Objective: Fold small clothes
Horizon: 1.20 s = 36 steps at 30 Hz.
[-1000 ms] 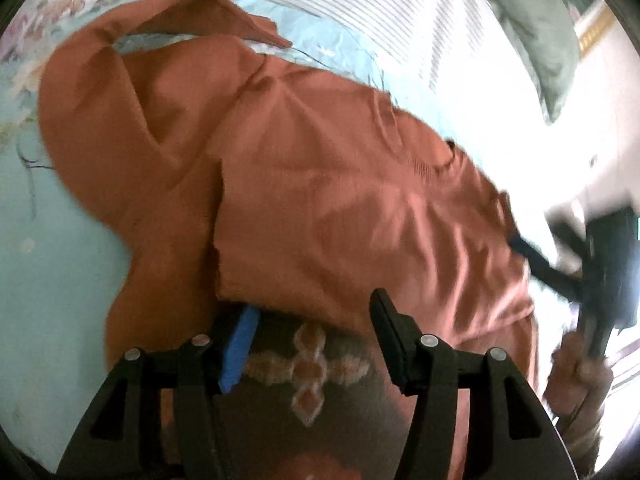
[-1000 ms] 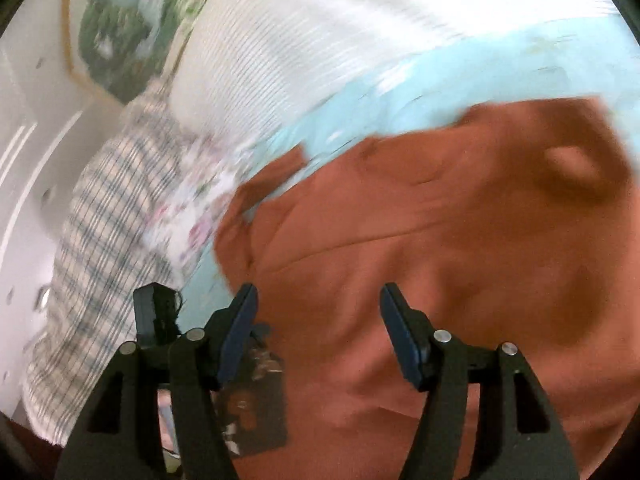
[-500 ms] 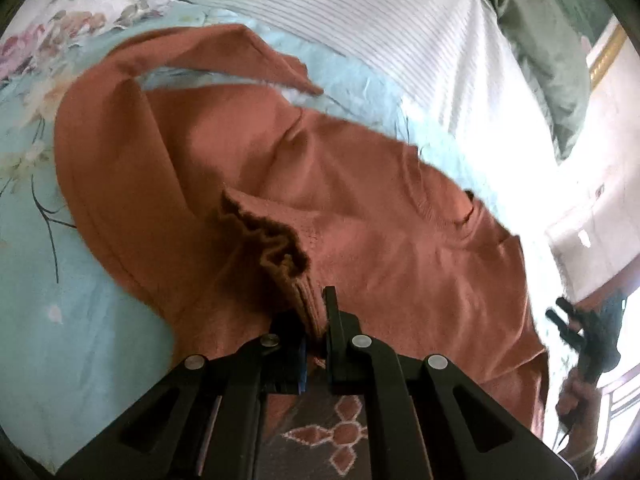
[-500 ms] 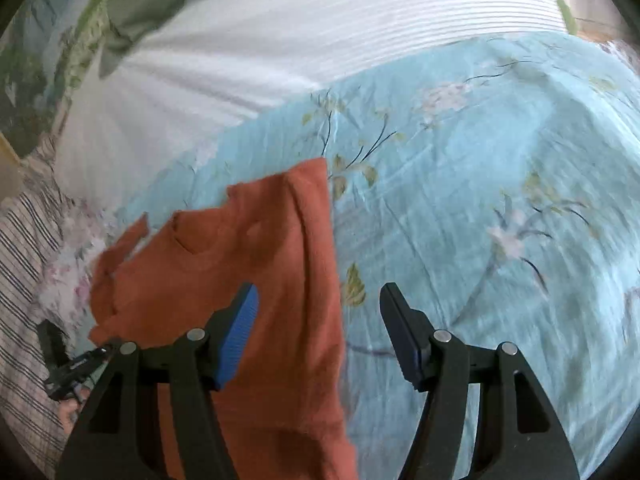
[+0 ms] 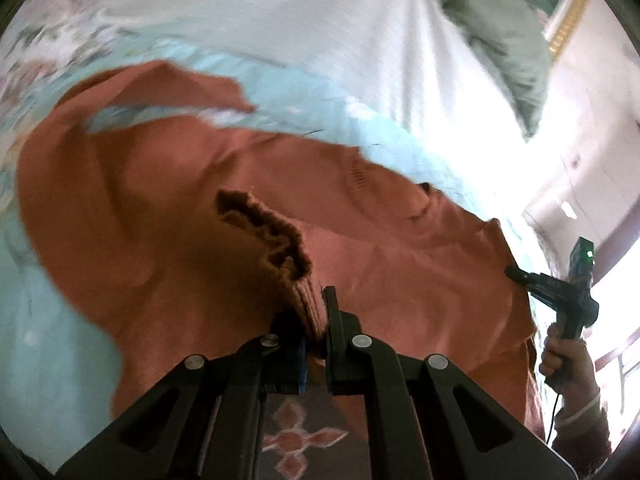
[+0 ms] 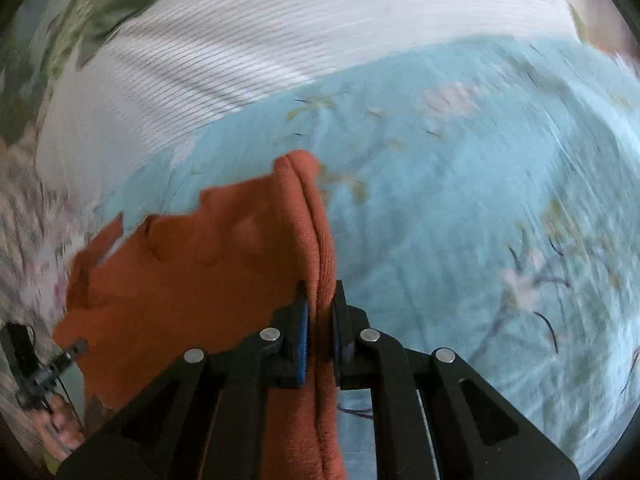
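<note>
No writing, brand or label is readable in either view; the pictures are blurred by motion. The task's thing is a small rust-orange sweater (image 5: 400, 248) of a soft knitted cloth, and it is lying spread on a light blue bedsheet (image 6: 460, 208) with a printed pattern of pale flowers and thin dark twigs. In the left wrist view one sleeve (image 5: 172, 84) is curving away at the upper left, and the ribbed hem (image 5: 264, 232) is bunching up into dark wavy folds. The left gripper (image 5: 316, 320) is clenched on this bunched hem, with the cloth squeezed tight between its fingers. The right gripper (image 6: 320, 320) has just been closing, and it is now grasping a folded edge of the sweater (a thick double ridge of cloth), which is running up from between its fingers toward the middle of the picture. In the left wrist view the right gripper is touching the sweater's far edge at the right, held by a hand (image 5: 560, 360). Behind the sheet a white striped cover (image 6: 280, 40) and a green cloth (image 5: 492, 20) are lying.
</note>
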Each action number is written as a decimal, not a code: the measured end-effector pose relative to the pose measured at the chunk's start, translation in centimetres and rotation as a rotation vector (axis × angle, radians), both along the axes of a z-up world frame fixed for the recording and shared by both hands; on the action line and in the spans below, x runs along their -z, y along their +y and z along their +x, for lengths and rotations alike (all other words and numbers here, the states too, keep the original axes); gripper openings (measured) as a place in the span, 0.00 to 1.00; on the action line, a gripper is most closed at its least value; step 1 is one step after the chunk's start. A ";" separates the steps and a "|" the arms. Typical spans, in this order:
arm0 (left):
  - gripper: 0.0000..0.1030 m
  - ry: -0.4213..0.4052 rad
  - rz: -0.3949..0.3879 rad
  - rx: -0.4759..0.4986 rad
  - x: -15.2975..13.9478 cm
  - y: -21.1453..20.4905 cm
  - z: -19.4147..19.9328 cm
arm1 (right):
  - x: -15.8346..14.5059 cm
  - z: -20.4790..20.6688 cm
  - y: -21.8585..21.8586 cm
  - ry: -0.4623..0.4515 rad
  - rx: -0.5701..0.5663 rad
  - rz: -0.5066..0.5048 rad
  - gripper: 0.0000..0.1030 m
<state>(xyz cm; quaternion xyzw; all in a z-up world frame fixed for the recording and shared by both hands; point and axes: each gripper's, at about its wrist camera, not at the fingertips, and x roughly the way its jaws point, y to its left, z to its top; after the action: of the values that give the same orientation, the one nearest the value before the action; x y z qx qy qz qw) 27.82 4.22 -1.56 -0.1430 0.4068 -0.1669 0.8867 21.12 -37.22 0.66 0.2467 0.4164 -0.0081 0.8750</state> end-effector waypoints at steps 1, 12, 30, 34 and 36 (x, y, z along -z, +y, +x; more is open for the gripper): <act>0.05 -0.006 0.034 0.008 0.0 -0.9 0.2 | 0.8 0.0 -0.1 0.020 0.006 0.002 0.10; 0.06 0.058 0.056 -0.013 2.7 -0.6 1.1 | -2.2 -3.5 3.9 -0.055 -0.067 -0.036 0.47; 0.57 -0.034 0.213 -0.255 -3.2 7.3 1.1 | -1.9 -10.6 7.9 -0.066 -0.099 0.084 0.62; 0.71 -0.092 0.344 -0.295 -5.2 6.8 4.5 | -0.9 -10.0 9.7 -0.038 -0.130 0.110 0.63; 0.80 -0.118 0.421 -0.301 -5.8 6.3 6.4 | -0.7 -9.7 10.3 -0.027 -0.141 0.122 0.63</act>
<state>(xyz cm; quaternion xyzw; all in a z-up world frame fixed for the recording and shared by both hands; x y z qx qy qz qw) 34.26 10.48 4.28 -0.0046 0.3543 0.0473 0.9339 11.43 -26.89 1.33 0.2700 0.4205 0.0822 0.8623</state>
